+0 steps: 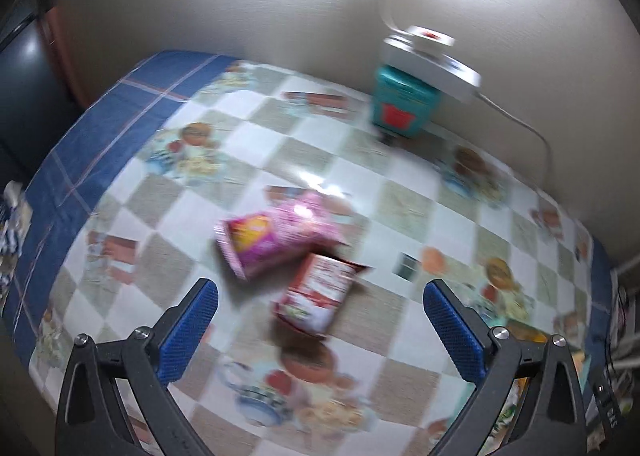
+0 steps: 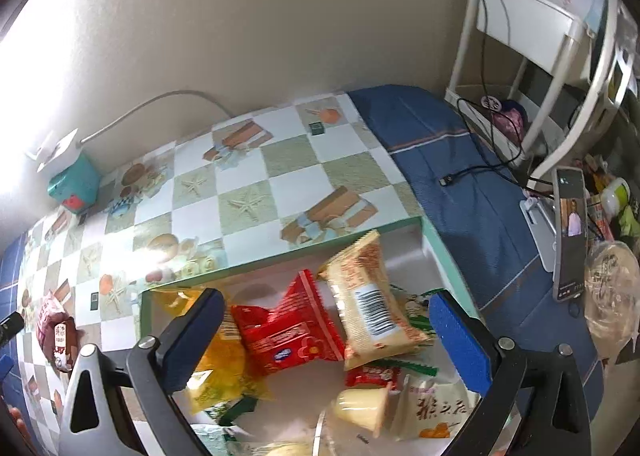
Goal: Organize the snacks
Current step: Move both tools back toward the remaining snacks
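In the left wrist view a pink snack packet and a red-and-white snack packet lie side by side on the checked tablecloth. My left gripper is open and empty, hovering above the red-and-white packet. In the right wrist view my right gripper is open and empty over a teal-rimmed tray holding several packets: a red one, a beige one with a barcode, yellow ones and a white one. A dark red packet lies on the table at left.
A teal box under a white power strip stands against the wall. A phone on a stand, a cable and a clear bag sit at the right on the blue cloth. A white rack stands behind.
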A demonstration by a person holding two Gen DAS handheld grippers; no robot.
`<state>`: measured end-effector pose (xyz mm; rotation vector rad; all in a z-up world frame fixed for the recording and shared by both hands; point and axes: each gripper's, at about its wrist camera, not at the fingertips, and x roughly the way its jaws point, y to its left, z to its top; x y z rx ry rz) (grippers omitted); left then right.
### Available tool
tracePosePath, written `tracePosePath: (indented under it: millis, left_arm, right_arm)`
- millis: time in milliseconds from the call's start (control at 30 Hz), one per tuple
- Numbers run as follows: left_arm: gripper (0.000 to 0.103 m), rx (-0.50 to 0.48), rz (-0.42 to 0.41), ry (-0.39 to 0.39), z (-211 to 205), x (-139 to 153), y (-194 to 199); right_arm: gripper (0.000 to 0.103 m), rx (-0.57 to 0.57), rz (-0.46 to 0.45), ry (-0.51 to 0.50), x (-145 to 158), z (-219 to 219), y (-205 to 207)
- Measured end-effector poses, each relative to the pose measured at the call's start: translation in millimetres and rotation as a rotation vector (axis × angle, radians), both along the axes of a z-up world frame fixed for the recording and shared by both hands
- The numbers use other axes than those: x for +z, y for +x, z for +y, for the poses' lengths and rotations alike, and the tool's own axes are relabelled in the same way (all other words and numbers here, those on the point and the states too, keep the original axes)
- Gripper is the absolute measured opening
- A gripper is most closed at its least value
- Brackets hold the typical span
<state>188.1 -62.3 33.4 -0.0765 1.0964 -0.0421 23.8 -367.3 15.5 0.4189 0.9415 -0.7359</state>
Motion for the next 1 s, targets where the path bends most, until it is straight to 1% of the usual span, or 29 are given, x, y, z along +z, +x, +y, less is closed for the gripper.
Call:
tracePosePath:
  millis: [233, 433, 700, 833, 933, 1000]
  left_arm:
    - [0.102, 0.102, 0.013, -0.021, 52.7, -2.1, 20.5]
    - [0.102, 0.128, 0.024, -0.027, 79.5, -7.8, 30.8]
    - [0.102, 0.192, 0.032, -0.083, 121.9, -17.1, 43.4]
    - [0.102, 0.218, 0.03, -0.102, 142.8, -22.6, 48.1]
    - [0.102, 0.22, 0.022, -0.111, 152.6, -26.4, 52.2]
    - [0.102, 0.213, 0.02, -0.13, 155.6, -29.3, 54.6]
  right_arm:
    - [0.103, 0.066, 0.013, -0.01, -1.1, 31.5, 24.8]
    - [0.103, 0.096, 0.009, -0.005, -5.8, 59.5, 44.4]
    - [0.103, 0.188, 0.02, 0.003, -18.3, 107.5, 78.7]
    - [0.103, 0.221, 0.007, 0.015, -20.6, 129.1, 92.6]
    - [0.103, 0.253, -0.019, 0.033, -21.8, 148.5, 105.2]
    - [0.103, 0.281, -0.038, 0.046, -22.4, 161.8, 112.7]
